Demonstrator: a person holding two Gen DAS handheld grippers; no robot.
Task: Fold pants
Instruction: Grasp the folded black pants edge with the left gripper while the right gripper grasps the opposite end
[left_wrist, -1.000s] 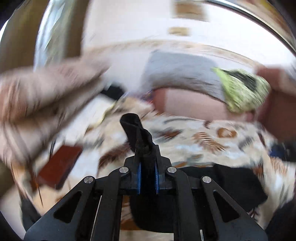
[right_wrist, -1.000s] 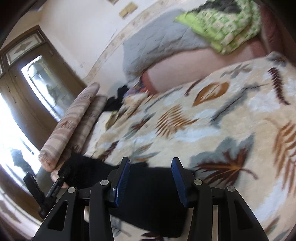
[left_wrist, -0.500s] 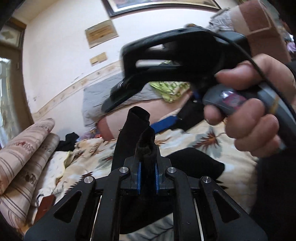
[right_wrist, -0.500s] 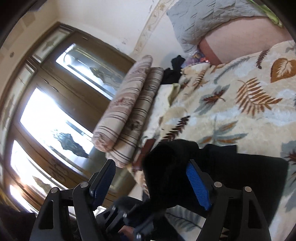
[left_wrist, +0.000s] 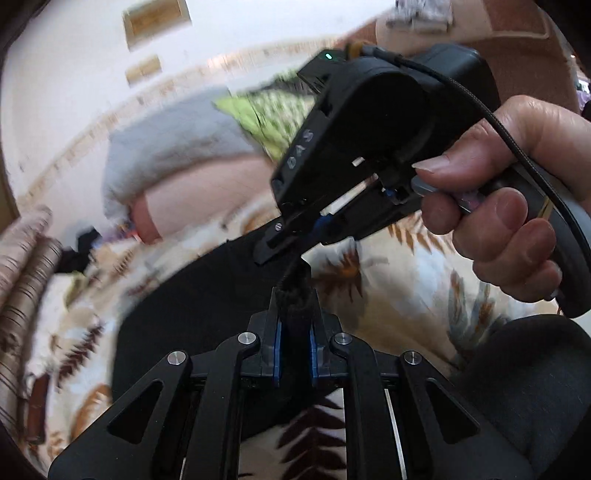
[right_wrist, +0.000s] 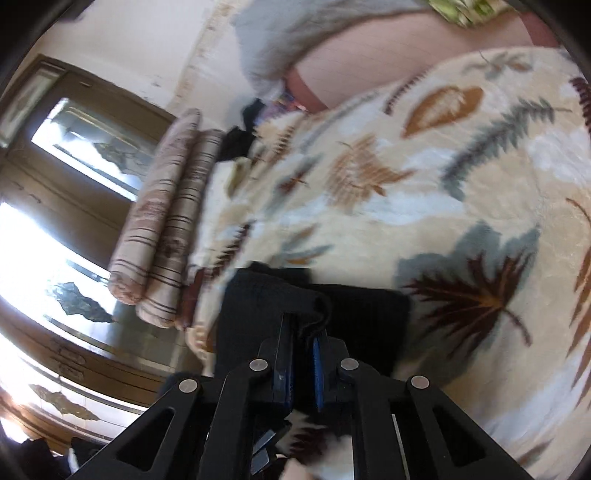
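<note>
The black pants (left_wrist: 207, 295) lie on a leaf-patterned blanket (left_wrist: 406, 266). My left gripper (left_wrist: 294, 306) is shut on a bunched edge of the black cloth, which stands up between its blue pads. Just beyond it, a hand (left_wrist: 509, 192) holds my right gripper (left_wrist: 288, 236), tips down at the same cloth. In the right wrist view the right gripper (right_wrist: 303, 332) has its jaws closing tight on a fold of the pants (right_wrist: 362, 306), with black fabric pinched between the pads. The rest of the pants spreads flat ahead on the blanket (right_wrist: 443, 166).
Two striped bolsters (right_wrist: 162, 236) lie along the bed's left edge before a glazed door (right_wrist: 55, 258). A grey pillow (left_wrist: 173, 147) and green cloth (left_wrist: 273, 110) are piled at the far end. A brown flat object (left_wrist: 37, 410) rests near the left edge.
The right gripper, open a moment ago, has closed on a fold of the pants. The left gripper swung across with its cloth and now sits right behind the right one.
</note>
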